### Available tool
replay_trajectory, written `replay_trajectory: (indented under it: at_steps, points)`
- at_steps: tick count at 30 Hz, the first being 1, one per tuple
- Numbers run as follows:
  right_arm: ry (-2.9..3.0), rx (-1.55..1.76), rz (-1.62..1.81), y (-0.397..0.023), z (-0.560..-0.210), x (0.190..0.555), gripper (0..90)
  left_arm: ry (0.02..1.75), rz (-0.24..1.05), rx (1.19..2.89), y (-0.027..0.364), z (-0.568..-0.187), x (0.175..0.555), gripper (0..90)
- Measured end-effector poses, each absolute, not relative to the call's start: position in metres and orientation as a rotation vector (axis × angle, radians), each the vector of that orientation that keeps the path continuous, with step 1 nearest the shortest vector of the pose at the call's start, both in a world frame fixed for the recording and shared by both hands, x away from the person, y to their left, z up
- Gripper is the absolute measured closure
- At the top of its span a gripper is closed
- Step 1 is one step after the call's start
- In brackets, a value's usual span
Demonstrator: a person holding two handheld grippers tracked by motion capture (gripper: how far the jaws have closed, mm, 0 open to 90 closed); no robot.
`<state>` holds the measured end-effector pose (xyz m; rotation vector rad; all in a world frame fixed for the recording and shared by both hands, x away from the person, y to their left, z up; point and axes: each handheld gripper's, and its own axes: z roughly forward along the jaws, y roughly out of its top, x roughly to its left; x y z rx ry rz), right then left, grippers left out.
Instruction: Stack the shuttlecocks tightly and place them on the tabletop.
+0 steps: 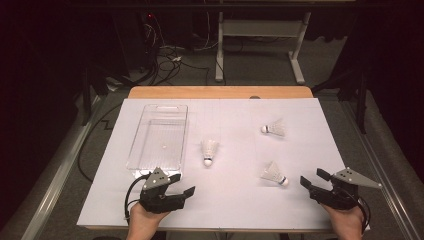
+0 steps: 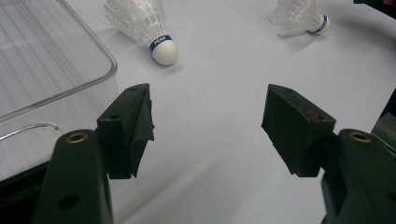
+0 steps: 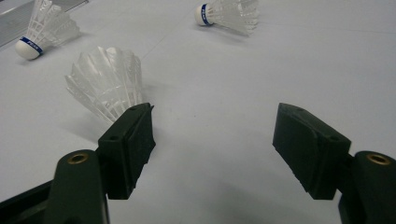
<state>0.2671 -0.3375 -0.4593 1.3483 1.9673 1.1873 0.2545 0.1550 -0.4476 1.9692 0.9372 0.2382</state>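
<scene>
Left gripper [image 1: 184, 184]: held low over the white table cover [image 1: 230, 200], jaws spread wide, nothing between them. Clear plastic bin [image 1: 159, 141]: just ahead and to the left of this gripper, its near corner beside the left jaw in the left gripper view. Shuttlecock, middle [image 1: 209, 151]: lying on its side ahead of the left gripper, just right of the bin, white cork tip toward the gripper, blue band behind the tip; apart from the jaws. Right gripper [image 1: 314, 179]: at the right near edge of the cover, jaws likewise spread, empty. Shuttlecock, near [image 1: 274, 174]: lying just ahead of the right gripper, feather skirt beside the left jaw in the right gripper view; whether it touches cannot be told. Shuttlecock, far [image 1: 274, 128]: on its side well ahead of the right gripper, cork pointing left.
</scene>
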Motion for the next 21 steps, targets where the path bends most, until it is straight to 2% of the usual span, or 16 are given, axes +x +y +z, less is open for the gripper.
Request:
replay_trajectory:
  at_steps: [21]
  points:
    - [1.969, 1.344, 1.189, -0.337, -0.459, 0.267, 29.3, 0.924, 0.211, 1.986, 0.133, -0.443, 0.265, 34.7]
